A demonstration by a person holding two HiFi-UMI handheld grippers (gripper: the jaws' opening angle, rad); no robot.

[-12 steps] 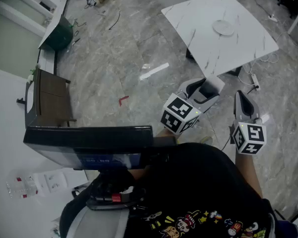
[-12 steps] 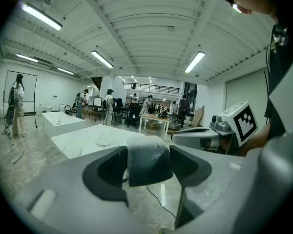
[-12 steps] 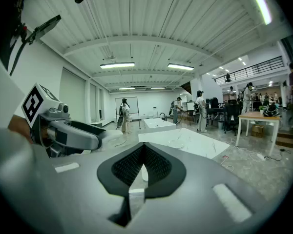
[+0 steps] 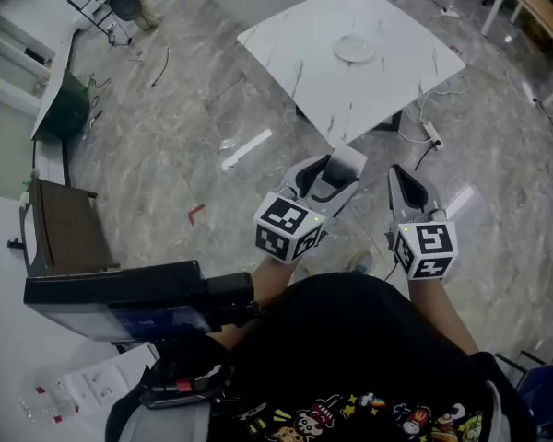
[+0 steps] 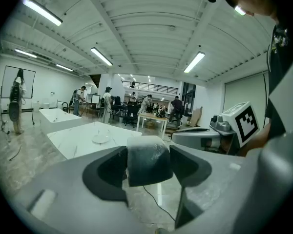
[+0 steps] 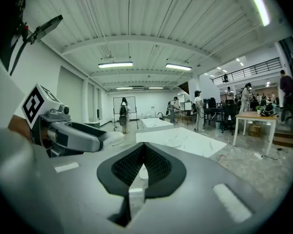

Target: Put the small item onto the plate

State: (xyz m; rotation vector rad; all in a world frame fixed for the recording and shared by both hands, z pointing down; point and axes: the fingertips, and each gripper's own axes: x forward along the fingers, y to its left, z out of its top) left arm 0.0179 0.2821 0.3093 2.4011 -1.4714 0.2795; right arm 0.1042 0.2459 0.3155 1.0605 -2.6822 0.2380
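The small item (image 5: 147,159), a pale rounded block, is clamped between the jaws of my left gripper (image 5: 146,172). In the head view the left gripper (image 4: 330,175) hangs above the floor, short of the white marble table (image 4: 387,81), with the item (image 4: 349,161) at its tip. A white plate (image 4: 355,49) lies on that table, far ahead of both grippers. The plate (image 5: 101,139) shows small and distant beyond the left jaws. My right gripper (image 4: 402,180) is beside the left one, jaws shut with nothing between them. The right gripper view shows the plate (image 6: 174,143) ahead.
I stand on a grey marble floor (image 4: 166,145). Cables and a power strip (image 4: 430,134) lie by the table's right corner. A white strip (image 4: 246,148) and a red scrap (image 4: 195,213) lie on the floor. A wooden bench (image 4: 69,224) stands at left. People and desks (image 5: 151,118) are far off.
The table and plate have shifted left and nearer in the head view. Both grippers have kept their places in front of my body, the left still holding the item.
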